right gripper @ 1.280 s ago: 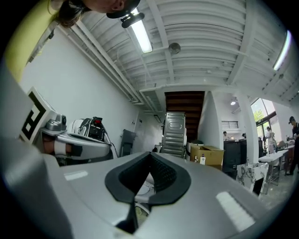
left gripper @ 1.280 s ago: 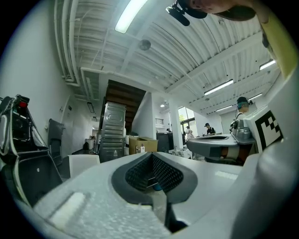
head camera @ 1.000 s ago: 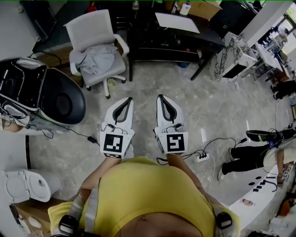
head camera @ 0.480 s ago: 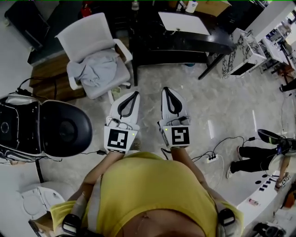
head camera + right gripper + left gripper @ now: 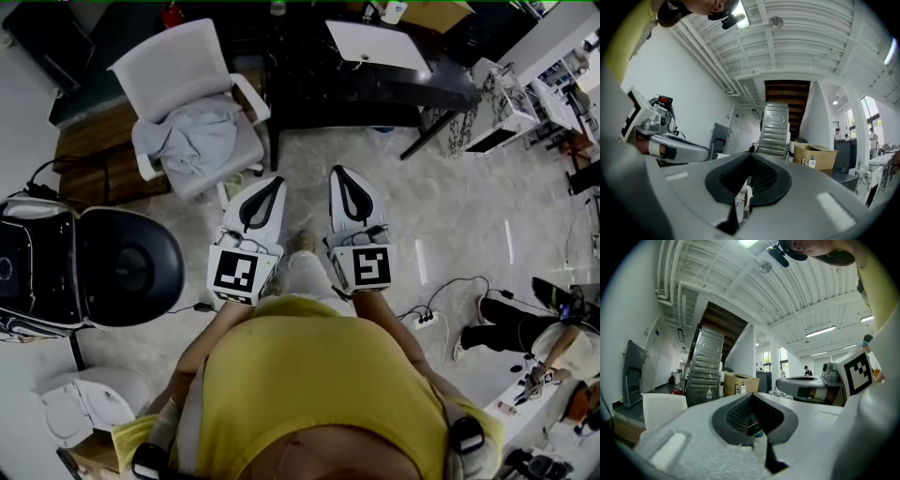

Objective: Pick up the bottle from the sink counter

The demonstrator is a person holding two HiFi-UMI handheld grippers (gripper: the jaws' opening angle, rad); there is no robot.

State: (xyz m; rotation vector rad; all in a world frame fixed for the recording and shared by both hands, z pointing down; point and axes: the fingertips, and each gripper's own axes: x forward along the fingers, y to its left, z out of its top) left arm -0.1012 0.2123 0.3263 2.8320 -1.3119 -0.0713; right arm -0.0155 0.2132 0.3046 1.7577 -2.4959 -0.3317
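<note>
Place: probably an open-plan office or test studio.
Furniture: white swivel office chair (image 5: 173,61), long black worktop (image 5: 356,89).
Floor: pale marble-look tiles (image 5: 450,206), trailing black cable (image 5: 450,286).
Overhead: white ribbed ceiling (image 5: 797,42).

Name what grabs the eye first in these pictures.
The left gripper and right gripper, both white, sit side by side at the centre, jaws shut and empty. A person in a yellow shirt holds them out. Beyond them stands a white office chair draped with grey cloth, beside a black table.
</note>
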